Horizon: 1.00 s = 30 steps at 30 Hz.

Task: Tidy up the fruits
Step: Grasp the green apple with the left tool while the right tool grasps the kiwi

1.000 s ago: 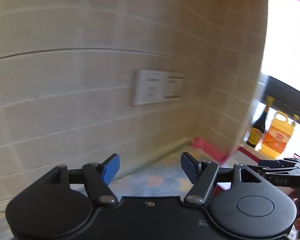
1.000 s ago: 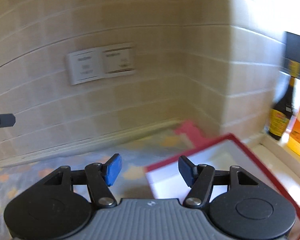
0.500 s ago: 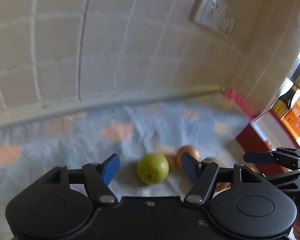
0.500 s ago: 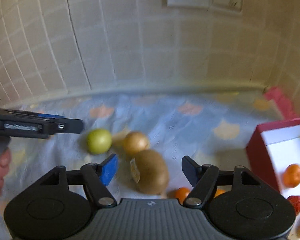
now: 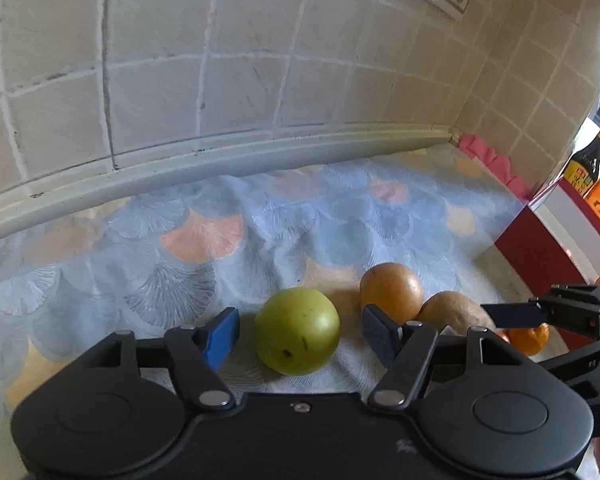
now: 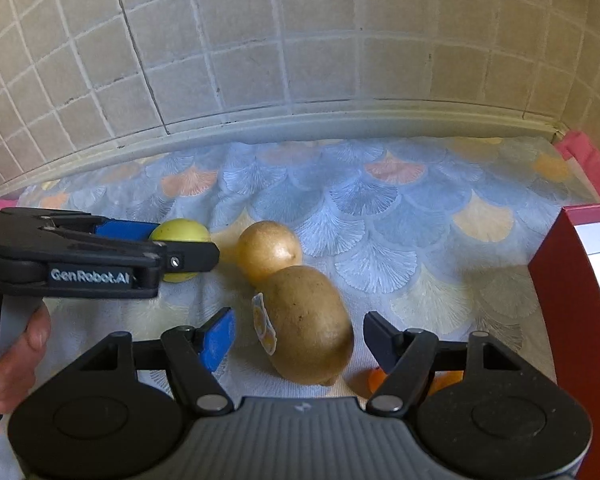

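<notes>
Green apple (image 5: 297, 330): is being framed between the blue pads of the left gripper (image 5: 298, 332), jaws spread, no contact seen.
Brown pear (image 6: 306, 325): is being straddled by the right gripper (image 6: 298, 340); jaws are closing, pads clear of it.
Round yellow fruit (image 6: 269, 253): is being touched by the brown pear, just behind it.
Oranges (image 5: 529, 337): 2 are being glimpsed beside the brown pear.
Red box (image 6: 572, 320): is being seen right of the brown pear.
Patterned cloth (image 6: 380, 216): is being lain on by all loose fruit.

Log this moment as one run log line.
left tongs: open around green fruit | right tongs: closing, brown fruit between, untouched
</notes>
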### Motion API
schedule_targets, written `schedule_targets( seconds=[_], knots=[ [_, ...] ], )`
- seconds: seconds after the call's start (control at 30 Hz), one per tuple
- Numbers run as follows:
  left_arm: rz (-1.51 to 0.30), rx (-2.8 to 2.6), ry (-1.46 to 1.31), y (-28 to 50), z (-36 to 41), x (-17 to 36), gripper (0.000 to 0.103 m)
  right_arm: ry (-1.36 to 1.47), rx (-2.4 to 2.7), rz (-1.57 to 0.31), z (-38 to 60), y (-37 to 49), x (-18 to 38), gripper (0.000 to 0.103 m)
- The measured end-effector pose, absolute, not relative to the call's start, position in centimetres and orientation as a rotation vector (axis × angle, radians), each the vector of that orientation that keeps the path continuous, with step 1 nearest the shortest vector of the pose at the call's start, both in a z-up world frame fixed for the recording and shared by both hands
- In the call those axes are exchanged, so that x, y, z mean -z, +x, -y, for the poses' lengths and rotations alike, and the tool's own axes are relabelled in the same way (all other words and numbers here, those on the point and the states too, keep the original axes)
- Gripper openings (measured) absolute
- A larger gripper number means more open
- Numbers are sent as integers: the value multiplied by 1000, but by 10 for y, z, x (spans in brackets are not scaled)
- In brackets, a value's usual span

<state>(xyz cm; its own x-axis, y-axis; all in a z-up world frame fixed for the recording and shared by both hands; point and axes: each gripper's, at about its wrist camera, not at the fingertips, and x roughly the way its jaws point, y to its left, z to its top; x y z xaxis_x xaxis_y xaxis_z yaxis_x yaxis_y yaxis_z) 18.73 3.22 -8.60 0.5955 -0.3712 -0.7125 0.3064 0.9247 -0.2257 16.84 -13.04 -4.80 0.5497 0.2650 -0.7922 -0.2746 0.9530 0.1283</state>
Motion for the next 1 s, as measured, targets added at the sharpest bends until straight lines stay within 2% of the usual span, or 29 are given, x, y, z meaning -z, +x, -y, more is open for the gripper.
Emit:
schedule_targets(
  seconds=[0.07, 0.13, 0.2, 0.57, 1.0],
  knots=[
    [-845, 395, -72, 185, -31, 88, 75, -23, -318, -936, 129, 170, 49, 67],
    [-848, 393, -57, 184, -29, 90, 58, -24, -320, -940, 127, 172, 52, 61],
    [-846, 382, -35, 183, -28, 91, 55, -28, -316, -942, 127, 173, 54, 59],
    [-807, 381, -47, 172, -32, 80, 55, -41, -320, -915, 128, 168, 50, 56],
    [-658, 440, 13, 160, 6, 17, 55, 47, -294, -801, 172, 153, 5, 56]
  ],
)
